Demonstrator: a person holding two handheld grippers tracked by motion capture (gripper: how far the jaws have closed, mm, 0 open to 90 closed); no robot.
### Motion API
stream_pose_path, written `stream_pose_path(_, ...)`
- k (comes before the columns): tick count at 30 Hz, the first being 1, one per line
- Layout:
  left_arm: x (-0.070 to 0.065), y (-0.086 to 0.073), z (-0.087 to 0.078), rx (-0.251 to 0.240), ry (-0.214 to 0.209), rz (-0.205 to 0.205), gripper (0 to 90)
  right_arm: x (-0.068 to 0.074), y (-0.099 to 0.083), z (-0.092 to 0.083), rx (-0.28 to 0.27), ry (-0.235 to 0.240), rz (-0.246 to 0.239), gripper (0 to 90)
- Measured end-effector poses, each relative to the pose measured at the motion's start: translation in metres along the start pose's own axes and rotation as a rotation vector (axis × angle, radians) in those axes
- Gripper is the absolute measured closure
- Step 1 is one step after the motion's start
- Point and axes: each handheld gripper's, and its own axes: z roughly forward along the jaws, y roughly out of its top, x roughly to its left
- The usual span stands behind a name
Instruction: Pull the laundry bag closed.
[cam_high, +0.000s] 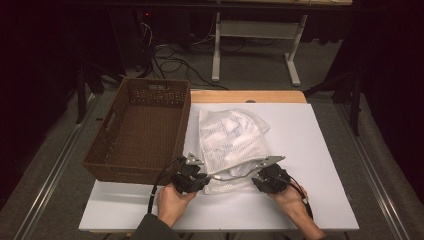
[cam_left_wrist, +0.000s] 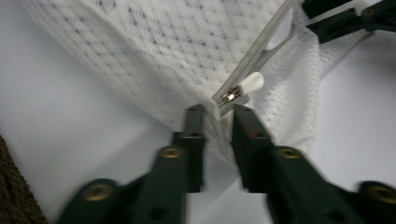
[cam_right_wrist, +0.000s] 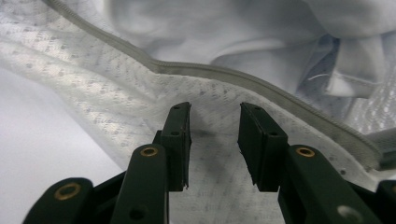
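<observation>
Both grippers sit at the bottom middle of the high view, at the near edge of the mesh laundry bag (cam_high: 231, 142), centre frame beside the wicker basket (cam_high: 142, 127). Left gripper (cam_left_wrist: 218, 108) has its jaws apart around the corner fabric by the zipper pull (cam_left_wrist: 250, 84), not pinching. Right gripper (cam_right_wrist: 214, 109) gapes over mesh below the zipper (cam_right_wrist: 243, 79). Bag looks light, floppy and snaggy, so I'd grab the seam.

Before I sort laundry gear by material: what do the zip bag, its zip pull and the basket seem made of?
The bag looks like white, matte synthetic mesh: fine holes dot the fabric. Its zipper pull seems white plastic on a shiny metal slider. The basket looks like dark brown woven wicker or rattan-style strands, matte; natural or plastic fibre I can't tell.
</observation>
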Motion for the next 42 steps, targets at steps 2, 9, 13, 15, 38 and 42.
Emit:
stream_pose_path(2,0.002,-0.001,0.003,0.023,0.007,-0.011,61.3,-0.001,0.0,0.0,0.001,0.0,0.009,64.8)
stream_pose_path(9,0.007,0.001,0.009,0.013,-0.025,-0.031,66.5,-0.003,0.0,0.002,-0.005,0.003,0.014,63.3)
stream_pose_path(13,0.006,0.002,0.012,-0.003,-0.039,-0.028,78.3,-0.008,0.0,0.003,-0.006,0.025,0.036,58.5)
stream_pose_path(15,0.004,0.002,0.009,-0.013,-0.034,-0.007,82.4,-0.008,0.0,0.003,-0.006,0.019,0.035,57.9)
stream_pose_path(38,-0.006,0.001,0.0,-0.046,-0.018,0.04,86.4,0.031,0.024,-0.003,-0.123,0.117,-0.026,75.5)
stream_pose_path(42,-0.008,0.001,0.004,-0.042,-0.022,0.04,86.5,0.035,0.029,0.001,-0.12,0.139,-0.04,73.9)
